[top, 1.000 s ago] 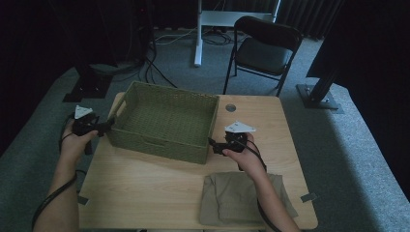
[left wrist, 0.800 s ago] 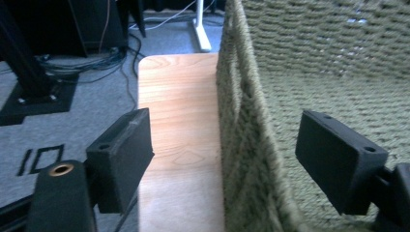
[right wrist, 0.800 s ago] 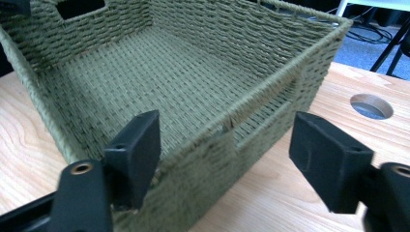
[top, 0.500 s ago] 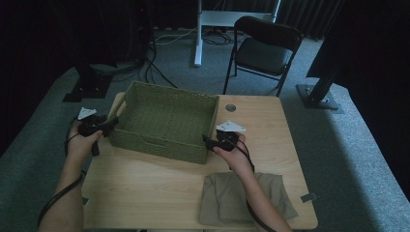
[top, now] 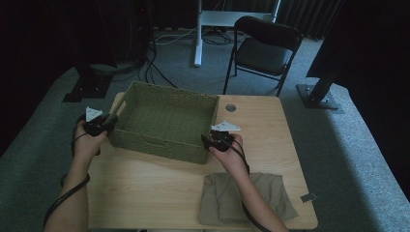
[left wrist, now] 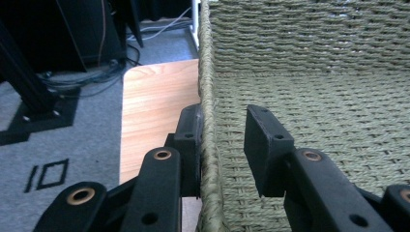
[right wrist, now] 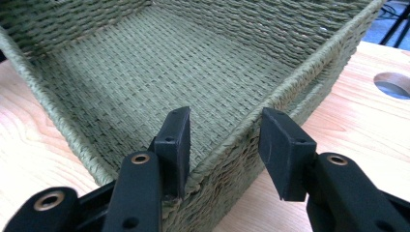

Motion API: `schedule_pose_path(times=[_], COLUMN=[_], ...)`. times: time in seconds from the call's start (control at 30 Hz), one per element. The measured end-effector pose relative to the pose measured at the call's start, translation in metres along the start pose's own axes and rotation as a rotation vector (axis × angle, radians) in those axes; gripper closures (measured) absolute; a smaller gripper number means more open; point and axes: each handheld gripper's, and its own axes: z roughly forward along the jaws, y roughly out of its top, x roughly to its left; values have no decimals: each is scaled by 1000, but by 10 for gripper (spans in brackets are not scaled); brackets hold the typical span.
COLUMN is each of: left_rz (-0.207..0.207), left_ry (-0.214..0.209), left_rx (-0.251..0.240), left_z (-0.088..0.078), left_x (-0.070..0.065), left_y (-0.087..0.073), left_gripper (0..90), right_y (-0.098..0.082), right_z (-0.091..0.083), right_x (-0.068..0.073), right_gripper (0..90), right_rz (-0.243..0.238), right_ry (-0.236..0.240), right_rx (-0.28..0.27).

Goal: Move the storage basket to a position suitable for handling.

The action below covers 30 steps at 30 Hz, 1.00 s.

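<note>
The green woven basket point(top: 167, 121) sat on the table point(top: 159, 193), and its woven floor was bare. The left gripper point(top: 107, 122) had the basket's left wall point(left wrist: 209, 145) between its fingers point(left wrist: 189, 145). The outer finger touched the wall, while the inner one stood a little off it, over the basket floor. These fingers had just been closing. The right gripper point(top: 209, 141) straddled the basket's right wall point(right wrist: 270, 104) near the front corner. One finger point(right wrist: 175, 140) was inside the basket and the other stood outside over the table, with small gaps on both sides. They had just been closing too, and neither gripper pinched the wall yet. A folded cloth point(top: 241, 198) lay on the table behind the right fingers, near the table's front edge. Bare table lay to the right of the right fingers, with a round hole point(right wrist: 394, 83) in it.
</note>
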Motion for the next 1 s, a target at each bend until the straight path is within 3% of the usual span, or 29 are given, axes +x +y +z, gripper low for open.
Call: schedule_pose_path(times=[0.1,0.13,0.27,0.47,0.73,1.0], left_rz=[-21,-11,-42,-51,-62,-75], left_ry=[31,40,30,39,54,70], left_rx=[-9,-1,-11,-10,-5,-3], left_z=[-1,-3,-6,-11,-20,-31], left_x=[0,1,0,-4,-12,-23], left_y=[-1,-2,-5,-7,-11,-17], left_gripper=[757,849,852,853,853,853], right_y=[3,3,4,4,4,2], right_z=[0,1,2,3,2,1], right_x=[3,3,2,1,-5,-9], right_gripper=[556,562,575,595,611,635], right_rz=[-19,-21,-13,5,40,52], right_ry=[-23,-29,-48,-71,-57,-76], right_rx=[21,25,31,33,41,43])
